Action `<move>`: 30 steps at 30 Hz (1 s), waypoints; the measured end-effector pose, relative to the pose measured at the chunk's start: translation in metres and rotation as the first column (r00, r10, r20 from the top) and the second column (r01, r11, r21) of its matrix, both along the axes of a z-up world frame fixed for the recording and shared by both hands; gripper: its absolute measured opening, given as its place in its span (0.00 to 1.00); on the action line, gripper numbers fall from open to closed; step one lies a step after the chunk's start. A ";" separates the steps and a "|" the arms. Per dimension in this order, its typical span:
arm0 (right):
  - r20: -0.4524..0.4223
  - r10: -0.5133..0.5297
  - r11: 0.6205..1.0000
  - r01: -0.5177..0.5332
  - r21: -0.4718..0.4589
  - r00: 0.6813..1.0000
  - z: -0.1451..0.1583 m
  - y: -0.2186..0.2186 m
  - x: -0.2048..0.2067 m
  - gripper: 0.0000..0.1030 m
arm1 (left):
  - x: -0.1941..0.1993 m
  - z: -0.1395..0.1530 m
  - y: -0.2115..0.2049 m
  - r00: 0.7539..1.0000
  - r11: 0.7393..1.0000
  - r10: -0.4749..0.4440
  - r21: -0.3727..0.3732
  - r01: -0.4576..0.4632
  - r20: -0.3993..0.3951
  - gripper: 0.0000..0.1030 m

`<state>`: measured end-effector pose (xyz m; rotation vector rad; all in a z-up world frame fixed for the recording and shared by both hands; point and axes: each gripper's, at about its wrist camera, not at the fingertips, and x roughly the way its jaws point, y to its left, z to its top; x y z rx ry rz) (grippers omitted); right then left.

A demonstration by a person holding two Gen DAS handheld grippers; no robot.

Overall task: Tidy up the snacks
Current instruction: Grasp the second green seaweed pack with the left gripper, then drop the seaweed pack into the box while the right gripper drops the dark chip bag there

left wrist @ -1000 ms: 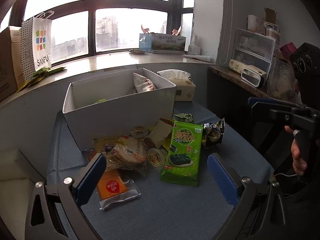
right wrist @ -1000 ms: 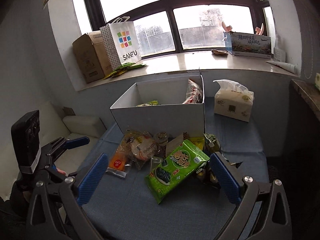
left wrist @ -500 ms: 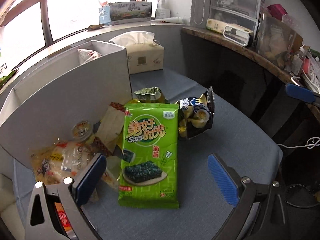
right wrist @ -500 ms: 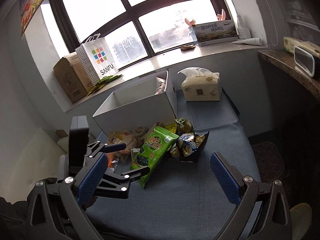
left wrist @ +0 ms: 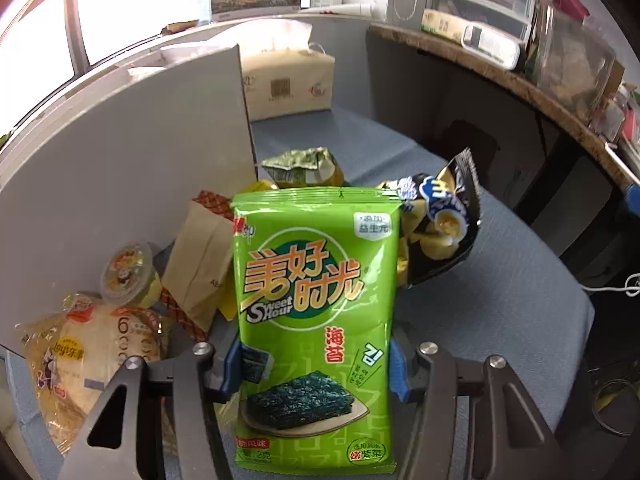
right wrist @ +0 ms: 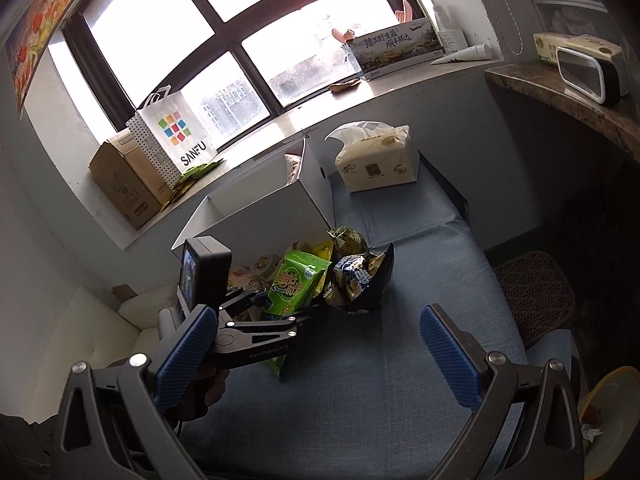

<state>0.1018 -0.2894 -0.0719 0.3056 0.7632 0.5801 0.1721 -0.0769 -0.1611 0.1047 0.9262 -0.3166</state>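
My left gripper (left wrist: 314,368) is shut on the green seaweed snack pack (left wrist: 316,312), its blue pads pressing both long edges near the lower end. The same pack (right wrist: 296,286) and the left gripper (right wrist: 280,312) show in the right wrist view. Around it lie a black chip bag (left wrist: 438,228), a small green packet (left wrist: 304,166), a brown paper packet (left wrist: 196,268), a jelly cup (left wrist: 126,274) and a yellow bread bag (left wrist: 92,360). The white box (left wrist: 132,168) stands behind them. My right gripper (right wrist: 316,356) is open and empty, off to the right over the blue cushion.
A tissue pack (right wrist: 376,160) sits right of the white box (right wrist: 260,212) on the blue cushion (right wrist: 420,272). A SANFU paper bag (right wrist: 176,136) and a cardboard box (right wrist: 120,184) stand on the windowsill. A cluttered shelf (left wrist: 520,56) runs along the right.
My left gripper moved forward and down onto the green seaweed pack and closed on its sides. My right gripper pulled back and to the right, staying open.
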 end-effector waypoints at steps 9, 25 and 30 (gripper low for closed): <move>-0.029 0.018 0.999 -0.019 -0.027 0.999 -0.011 0.010 0.003 1.00 | -0.059 0.063 0.032 0.983 0.995 0.051 -0.088 -0.036 0.174 0.58; -0.183 0.055 0.989 -0.078 -0.123 0.982 -0.071 0.061 0.093 1.00 | -0.196 0.140 0.125 0.877 0.943 0.303 -0.252 -0.218 0.373 0.59; -0.249 0.034 0.992 -0.063 -0.108 0.968 -0.092 0.069 0.125 1.00 | -0.200 0.139 0.134 0.871 0.939 0.318 -0.249 -0.237 0.375 0.59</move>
